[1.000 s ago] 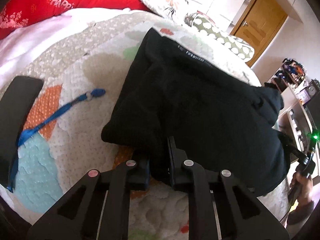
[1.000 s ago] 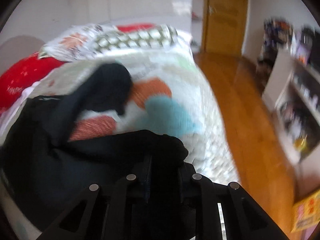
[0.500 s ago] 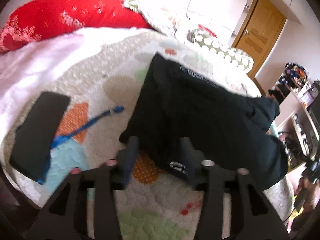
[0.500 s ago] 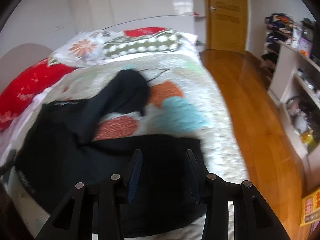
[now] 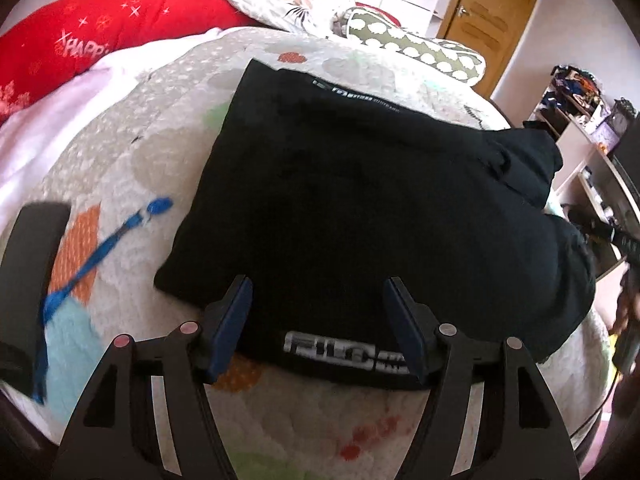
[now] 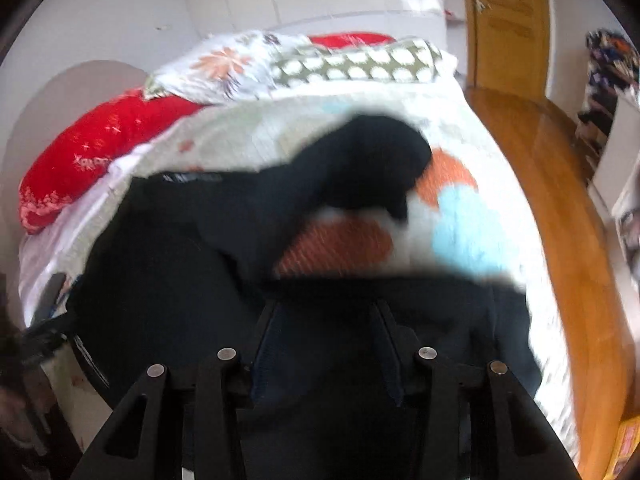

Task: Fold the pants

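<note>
The black pants (image 5: 360,208) lie folded on the quilted bed, with a white logo at the near hem. My left gripper (image 5: 318,312) is open just above that near edge, its blue-padded jaws wide apart and holding nothing. In the right wrist view the pants (image 6: 200,272) spread across the bed with one leg end (image 6: 372,160) bunched toward the pillows. My right gripper (image 6: 326,328) is open over the near black cloth, jaws apart and empty. The right view is blurred.
A dark flat object (image 5: 32,248) and a blue lanyard (image 5: 100,252) lie at the left on the quilt (image 5: 132,152). Red (image 5: 100,28) and patterned pillows (image 5: 420,48) sit at the head. Wooden floor (image 6: 560,208), a door and shelves are to the right.
Both grippers have let go of the pants and opened wide. The left one has pulled back a little from the hem; the cloth now lies flat.
</note>
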The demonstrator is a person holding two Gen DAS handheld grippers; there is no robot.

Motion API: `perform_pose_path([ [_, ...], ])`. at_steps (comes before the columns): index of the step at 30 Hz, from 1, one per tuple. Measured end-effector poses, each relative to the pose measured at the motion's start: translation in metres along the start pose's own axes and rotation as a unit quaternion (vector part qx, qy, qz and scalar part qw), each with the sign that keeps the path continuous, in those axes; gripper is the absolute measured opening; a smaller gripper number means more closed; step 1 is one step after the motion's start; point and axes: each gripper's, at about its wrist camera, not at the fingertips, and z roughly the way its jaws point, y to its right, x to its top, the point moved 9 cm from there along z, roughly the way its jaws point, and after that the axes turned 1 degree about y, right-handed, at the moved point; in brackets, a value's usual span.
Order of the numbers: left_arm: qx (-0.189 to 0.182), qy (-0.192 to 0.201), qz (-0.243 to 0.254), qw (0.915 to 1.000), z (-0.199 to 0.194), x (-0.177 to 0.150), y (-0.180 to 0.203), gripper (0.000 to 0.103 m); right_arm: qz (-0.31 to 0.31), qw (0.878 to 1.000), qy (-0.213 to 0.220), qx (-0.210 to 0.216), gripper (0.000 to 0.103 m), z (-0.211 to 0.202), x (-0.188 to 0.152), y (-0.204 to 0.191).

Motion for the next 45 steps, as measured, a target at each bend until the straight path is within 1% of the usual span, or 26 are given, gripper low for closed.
perform_pose_path([
  [3, -0.006, 0.013, -0.001, 0.9999, -0.003, 0.023, -0.006, 0.068, -0.028, 0.999, 0.012, 0.016, 0.048, 0.003, 0.027, -0.017],
  [5, -0.005, 0.024, -0.001, 0.9997, -0.001, 0.045, -0.015, 0.068, -0.039, 0.998, 0.018, 0.036, 0.048, 0.01, 0.041, -0.03],
  [8, -0.003, 0.014, -0.017, 0.9998, 0.015, 0.077, -0.034, 0.068, -0.045, 0.997, 0.015, 0.055, 0.048, 0.027, 0.055, -0.046],
  [12, 0.001, 0.016, -0.027, 0.9995, 0.037, 0.118, -0.057, 0.068, -0.061, 0.996, -0.001, 0.06, 0.049, 0.054, 0.069, -0.06],
  [15, -0.01, 0.01, -0.025, 0.9996, 0.062, 0.148, -0.069, 0.068, -0.06, 0.997, -0.011, 0.055, 0.05, 0.073, 0.081, -0.06],
  [17, -0.023, 0.003, -0.03, 0.9993, 0.076, 0.16, -0.074, 0.068, -0.055, 0.997, -0.016, 0.051, 0.051, 0.086, 0.09, -0.058],
  [19, -0.041, -0.016, -0.031, 0.9986, 0.094, 0.168, -0.073, 0.068, -0.053, 0.997, -0.018, 0.05, 0.052, 0.092, 0.095, -0.055],
  [21, -0.03, -0.032, -0.033, 0.9985, 0.112, 0.178, -0.077, 0.068, -0.056, 0.997, -0.018, 0.051, 0.053, 0.097, 0.096, -0.057],
  [24, -0.03, -0.056, -0.033, 0.9974, 0.136, 0.185, -0.079, 0.068, -0.066, 0.996, -0.017, 0.049, 0.054, 0.102, 0.093, -0.058],
  [25, -0.024, -0.069, -0.028, 0.9969, 0.144, 0.184, -0.078, 0.068, -0.067, 0.996, -0.017, 0.048, 0.054, 0.102, 0.092, -0.057],
  [26, -0.017, -0.071, -0.014, 0.9973, 0.148, 0.185, -0.075, 0.068, -0.067, 0.997, -0.015, 0.048, 0.054, 0.103, 0.091, -0.056],
  [27, -0.011, -0.064, 0.004, 0.9979, 0.15, 0.186, -0.071, 0.068, -0.063, 0.997, -0.013, 0.049, 0.054, 0.103, 0.092, -0.055],
  [28, -0.006, -0.059, 0.023, 0.998, 0.15, 0.187, -0.065, 0.062, -0.06, 0.997, -0.012, 0.051, 0.054, 0.103, 0.092, -0.054],
  [29, -0.009, -0.057, 0.032, 0.9978, 0.15, 0.187, -0.061, 0.05, -0.055, 0.997, -0.011, 0.054, 0.054, 0.103, 0.093, -0.053],
  [30, -0.015, -0.051, 0.037, 0.9979, 0.146, 0.188, -0.056, 0.024, -0.052, 0.997, -0.013, 0.057, 0.054, 0.103, 0.093, -0.053],
  [31, -0.019, -0.046, 0.038, 0.9981, 0.144, 0.19, -0.055, 0.017, -0.051, 0.997, -0.014, 0.057, 0.054, 0.103, 0.094, -0.052],
  [33, -0.029, -0.019, 0.04, 0.9986, 0.126, 0.194, -0.05, 0.014, -0.057, 0.997, -0.015, 0.051, 0.054, 0.101, 0.096, -0.054],
  [36, -0.056, 0.029, 0.049, 0.9968, 0.082, 0.196, -0.038, 0.012, -0.068, 0.997, -0.007, 0.047, 0.054, 0.092, 0.101, -0.057],
  [38, -0.088, 0.072, 0.069, 0.9911, 0.036, 0.188, -0.023, 0.012, -0.071, 0.996, -0.001, 0.047, 0.054, 0.083, 0.105, -0.059],
  [39, -0.096, 0.085, 0.079, 0.9886, 0.023, 0.184, -0.017, 0.012, -0.069, 0.996, 0.001, 0.049, 0.054, 0.079, 0.106, -0.06],
  [40, -0.106, 0.104, 0.092, 0.9846, 0.001, 0.174, -0.011, 0.011, -0.062, 0.997, 0.003, 0.053, 0.054, 0.075, 0.106, -0.061],
  [41, -0.118, 0.121, 0.105, 0.98, -0.018, 0.162, -0.004, 0.011, -0.047, 0.996, 0.003, 0.071, 0.055, 0.068, 0.105, -0.062],
  [42, -0.13, 0.131, 0.116, 0.9761, -0.034, 0.148, 0.002, 0.008, -0.032, 0.995, 0.004, 0.089, 0.055, 0.063, 0.104, -0.063],
  [43, -0.14, 0.137, 0.129, 0.9722, -0.048, 0.13, 0.008, 0.008, -0.015, 0.994, 0.005, 0.104, 0.055, 0.056, 0.102, -0.063],
  [45, -0.154, 0.149, 0.156, 0.9642, -0.069, 0.095, 0.018, 0.008, 0.012, 0.993, 0.01, 0.117, 0.056, 0.043, 0.098, -0.061],
])
